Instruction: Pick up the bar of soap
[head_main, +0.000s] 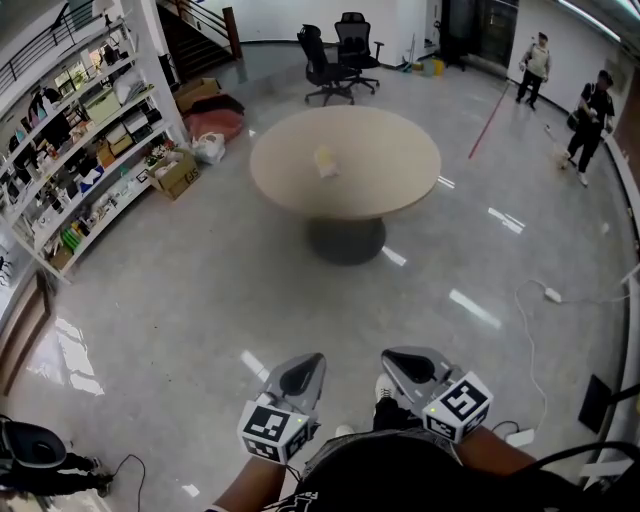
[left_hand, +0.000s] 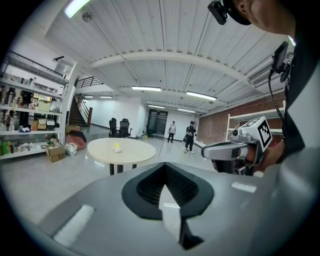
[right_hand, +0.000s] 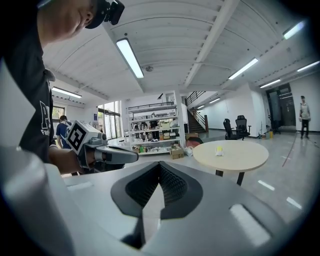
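Observation:
The bar of soap (head_main: 326, 162) is a small pale yellow block lying near the middle of a round beige table (head_main: 400, 190), several steps ahead of me. It also shows in the left gripper view as the soap (left_hand: 117, 147) and in the right gripper view as the soap (right_hand: 219, 149). My left gripper (head_main: 305, 370) and right gripper (head_main: 400, 362) are held side by side close to my body, low in the head view, both pointing at the table. The left gripper (left_hand: 166, 166) and the right gripper (right_hand: 160, 165) each have their jaws together with nothing between them.
Stocked shelves (head_main: 80, 150) line the left wall, with cardboard boxes (head_main: 175, 175) and bags at their foot. Two office chairs (head_main: 335, 60) stand beyond the table. Two people (head_main: 590, 120) stand at the far right. A white cable (head_main: 550, 295) lies on the grey floor to the right.

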